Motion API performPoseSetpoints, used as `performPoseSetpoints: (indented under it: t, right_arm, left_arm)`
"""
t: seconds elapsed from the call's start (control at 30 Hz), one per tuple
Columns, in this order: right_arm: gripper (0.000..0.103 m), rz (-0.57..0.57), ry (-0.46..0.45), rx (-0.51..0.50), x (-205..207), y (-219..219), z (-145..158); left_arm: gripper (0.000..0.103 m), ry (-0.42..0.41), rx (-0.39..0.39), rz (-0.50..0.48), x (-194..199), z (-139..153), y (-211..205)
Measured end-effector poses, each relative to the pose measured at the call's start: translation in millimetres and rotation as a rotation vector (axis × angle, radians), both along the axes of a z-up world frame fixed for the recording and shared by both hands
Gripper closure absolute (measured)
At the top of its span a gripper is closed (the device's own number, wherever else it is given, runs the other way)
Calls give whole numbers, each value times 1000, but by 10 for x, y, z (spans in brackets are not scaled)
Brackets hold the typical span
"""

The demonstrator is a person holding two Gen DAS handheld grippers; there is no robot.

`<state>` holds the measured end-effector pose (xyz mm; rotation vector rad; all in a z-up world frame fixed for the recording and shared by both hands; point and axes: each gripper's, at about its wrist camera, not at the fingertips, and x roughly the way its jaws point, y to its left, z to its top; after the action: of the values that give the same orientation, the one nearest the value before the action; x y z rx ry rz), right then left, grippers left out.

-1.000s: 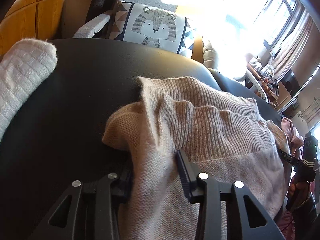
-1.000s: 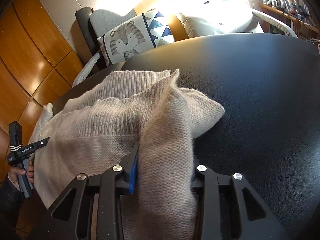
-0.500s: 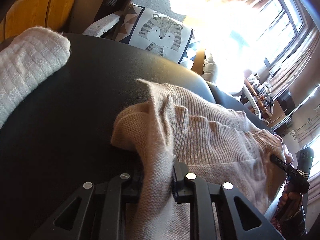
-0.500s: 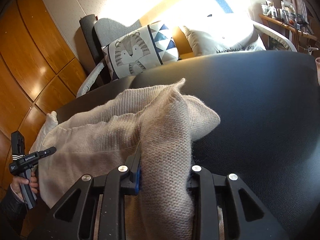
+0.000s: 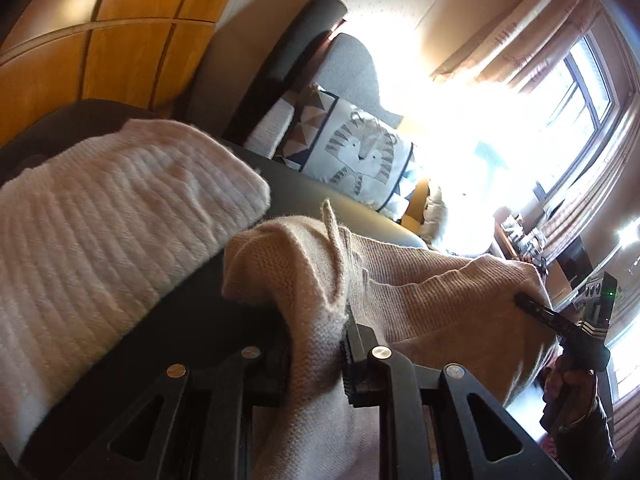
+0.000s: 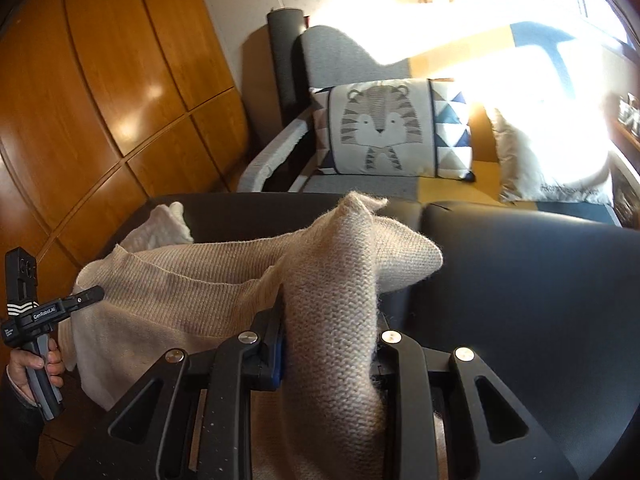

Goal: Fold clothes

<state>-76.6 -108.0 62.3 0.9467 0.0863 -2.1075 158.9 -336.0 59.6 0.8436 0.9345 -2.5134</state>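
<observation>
Beige knit is what you have in both tools: the left gripper (image 5: 316, 350) and right gripper (image 6: 328, 344) each clench a bunched corner of the sweater (image 6: 192, 280), lifted over the black table (image 6: 520, 280). You look mid-fold; next, carry both corners across evenly. Only the left wrist view shows the white knit (image 5: 100, 240) large, just beside it.

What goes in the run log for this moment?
left gripper: shut on beige sweater | right gripper: shut on beige sweater | white knit: beside, on black table
</observation>
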Motion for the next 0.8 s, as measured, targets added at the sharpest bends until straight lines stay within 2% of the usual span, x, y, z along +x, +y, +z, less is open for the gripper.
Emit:
performPoseSetpoints:
  t: [0.13,0.27,0.37,0.43,0.53,0.57,0.6,0.73,0.8]
  right_arm:
    - [77,115,29,-2,43,-798,169]
    - [77,206,60,-28,34,-1606,387]
    - [78,267,84,-25,64,-2187,494]
    - [78,298,109,1,131,-2459,500]
    - [78,301,134,42,197,-2498,417]
    - [78,291,139,57,191,-2468,381]
    - [78,270,132,70,153,-2401,337]
    - [78,147,87,103,-144,-1987,198]
    - [78,102,58,109,-272,-1782,136]
  left_arm:
    - [85,29,-34,111,494,169,-344]
    - [98,55,-107,235,962,443,-707]
    - [98,68,-159,319,1301,670,-990]
    - [98,53,-156,347,1469,700,-1127]
    - [96,17,-123,356,1594,542,-1221]
    - [89,6,-96,350,1605,440,-1239]
    - [80,-12,-61,344,1599,302,-1241]
    - [76,-97,87,291,1372,-264,-1229]
    - [71,-118,125,267,1253,-439,-1175]
